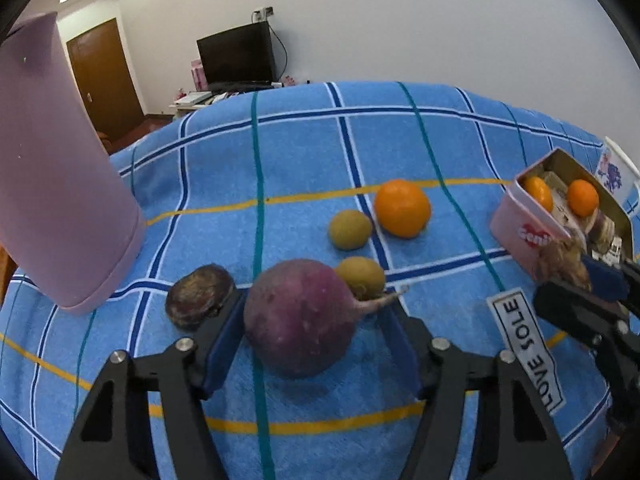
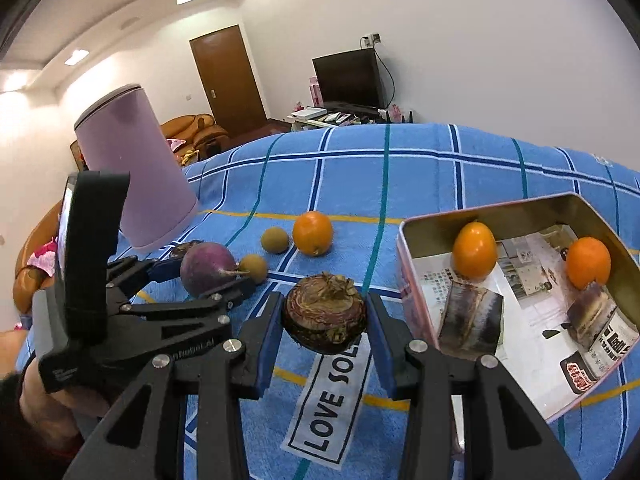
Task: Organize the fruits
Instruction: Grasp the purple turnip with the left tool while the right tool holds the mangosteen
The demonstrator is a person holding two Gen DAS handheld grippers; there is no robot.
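You see the pink canister (image 1: 60, 184) cut off by the left wrist picture's left edge. The purple radish (image 1: 300, 316) covers part of the nearer kiwi (image 1: 362, 276). Your right gripper (image 1: 592, 300) hides the pink tin's (image 1: 516, 216) near corner, and the tin's label print is too blurred to read.

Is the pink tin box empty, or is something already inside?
Not empty: the pink tin box holds two oranges on printed paper.

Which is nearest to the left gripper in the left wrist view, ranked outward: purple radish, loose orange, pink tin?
1. Purple radish, between the left gripper's fingers.
2. Loose orange, beyond it on the cloth.
3. Pink tin, far right.
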